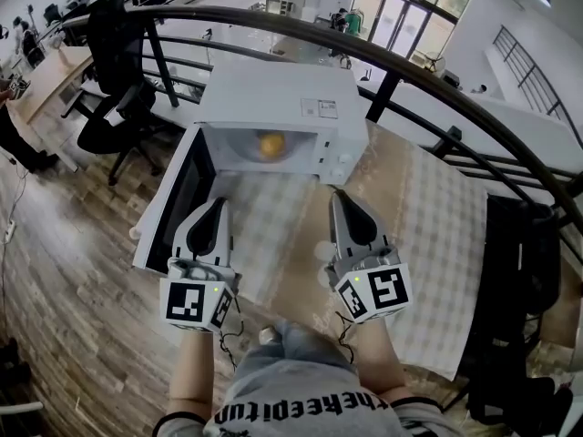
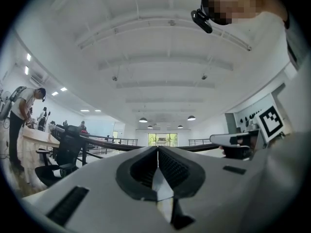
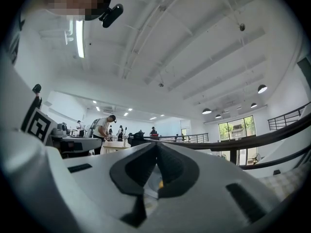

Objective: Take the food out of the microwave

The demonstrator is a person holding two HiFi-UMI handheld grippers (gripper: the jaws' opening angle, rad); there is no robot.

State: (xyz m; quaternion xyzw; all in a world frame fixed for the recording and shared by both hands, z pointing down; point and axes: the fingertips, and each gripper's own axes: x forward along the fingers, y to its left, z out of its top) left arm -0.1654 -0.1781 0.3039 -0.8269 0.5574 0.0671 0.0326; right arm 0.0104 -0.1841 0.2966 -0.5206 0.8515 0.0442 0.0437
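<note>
The white microwave (image 1: pixel 273 89) stands at the table's far side with its door (image 1: pixel 173 198) swung open to the left. Inside the lit cavity lies a round yellow-orange piece of food (image 1: pixel 270 144) on a pale plate. In the head view my left gripper (image 1: pixel 219 203) and right gripper (image 1: pixel 338 195) both hover in front of the opening, pointing at it, a short way from the cavity. Each has its jaws shut with nothing between them. In the left gripper view, the left gripper (image 2: pixel 158 149) shows its pads pressed together. The right gripper (image 3: pixel 156 144) looks the same in its own view.
A checked cloth (image 1: pixel 264 217) covers the brown table (image 1: pixel 383 180) under both grippers. A black curved railing (image 1: pixel 437 89) runs behind the microwave. Black office chairs (image 1: pixel 114 126) stand on the wooden floor at the left. People work at a desk far left.
</note>
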